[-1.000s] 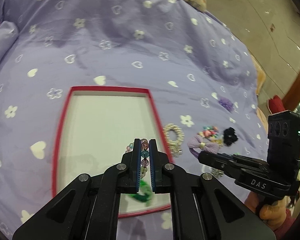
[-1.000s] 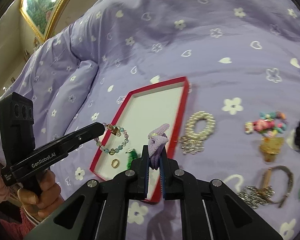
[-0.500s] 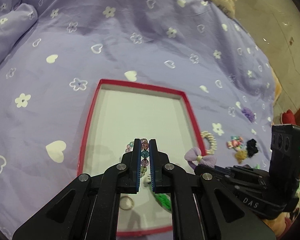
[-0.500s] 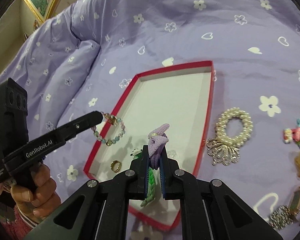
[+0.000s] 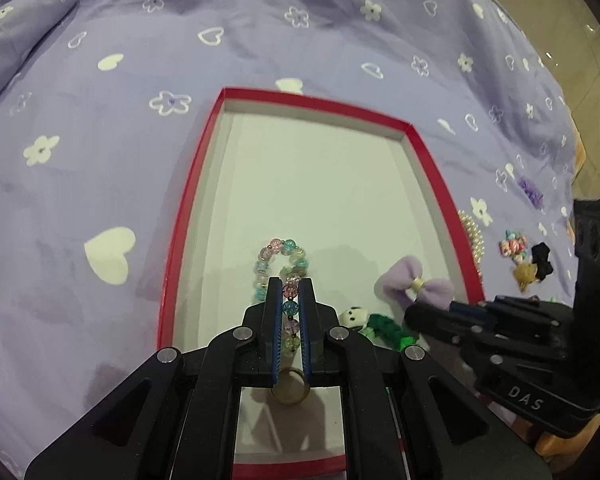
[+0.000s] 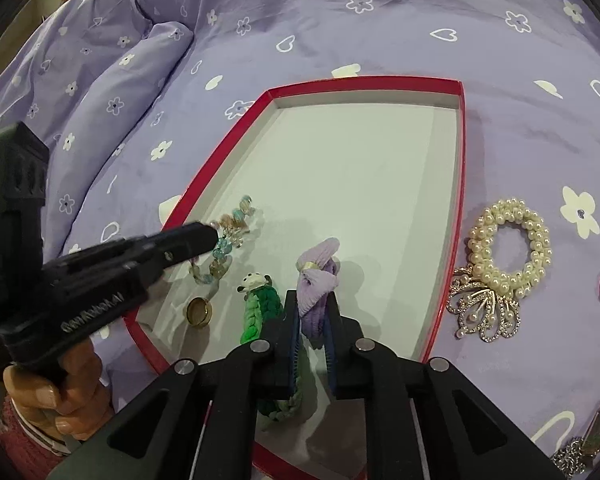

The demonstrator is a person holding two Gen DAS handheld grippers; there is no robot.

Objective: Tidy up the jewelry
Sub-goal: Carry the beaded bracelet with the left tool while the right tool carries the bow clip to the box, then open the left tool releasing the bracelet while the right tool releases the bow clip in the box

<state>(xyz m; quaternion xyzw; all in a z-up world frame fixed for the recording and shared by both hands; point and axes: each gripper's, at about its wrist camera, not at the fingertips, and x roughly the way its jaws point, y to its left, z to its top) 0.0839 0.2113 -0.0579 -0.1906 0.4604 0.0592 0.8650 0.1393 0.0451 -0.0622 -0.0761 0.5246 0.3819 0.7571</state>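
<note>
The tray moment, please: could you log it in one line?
left tool: shut on bead bracelet | right tool: opening, purple bow between jaws | both over red tray

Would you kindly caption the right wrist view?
Right gripper, jaws opening, lowers lilac fabric bow into red-rimmed tray.

purple bed (image 6: 340, 20) bearing red tray (image 6: 458, 208)

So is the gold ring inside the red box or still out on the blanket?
Inside. The gold ring lies flat on the white floor of the red box, near its front corner, beside the green crocheted toy.
</note>
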